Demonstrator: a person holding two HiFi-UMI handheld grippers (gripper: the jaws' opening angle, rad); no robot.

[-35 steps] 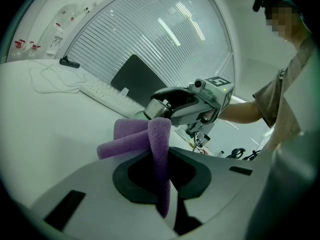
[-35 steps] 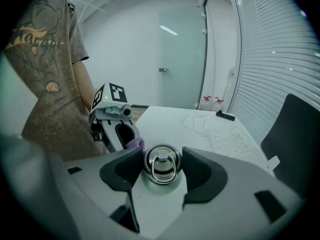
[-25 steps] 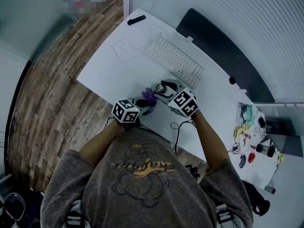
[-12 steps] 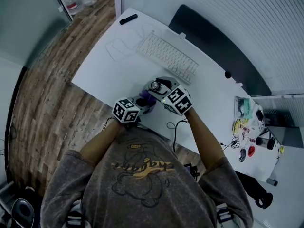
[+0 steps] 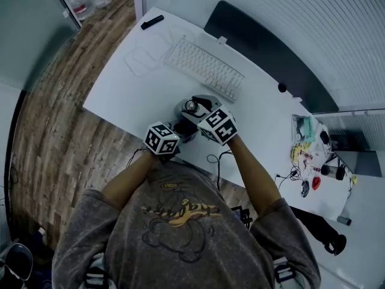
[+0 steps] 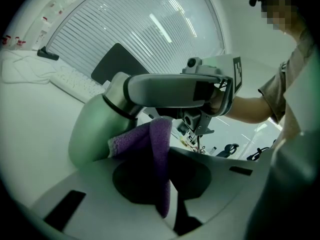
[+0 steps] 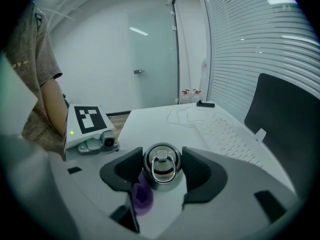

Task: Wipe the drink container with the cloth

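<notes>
The drink container (image 5: pixel 187 108), a green bottle (image 6: pixel 92 134) with a silver ring-handled lid (image 7: pixel 161 165), is near the desk's front edge. My right gripper (image 5: pixel 197 112) is shut on its neck, with a dark pad on each side of the lid. One of its fingers (image 6: pixel 165 90) crosses above the bottle's shoulder in the left gripper view. My left gripper (image 6: pixel 162 184) is shut on a purple cloth (image 6: pixel 155 149), whose folded end lies against the bottle's side. In the right gripper view the cloth (image 7: pixel 141 196) shows just below the lid, and the left gripper (image 7: pixel 92 144) sits left of it.
A white keyboard (image 5: pixel 203 69) and a black mat (image 5: pixel 264 53) lie behind the bottle. A black remote (image 5: pixel 151 21) sits at the desk's far corner. A thin cable (image 5: pixel 213 161) trails over the front edge. Small clutter (image 5: pixel 307 155) fills the desk's right end.
The left gripper has slid in closer to the bottle with the cloth, so the purple no longer shows in the head view. The right gripper has rolled slightly while still on the bottle.
</notes>
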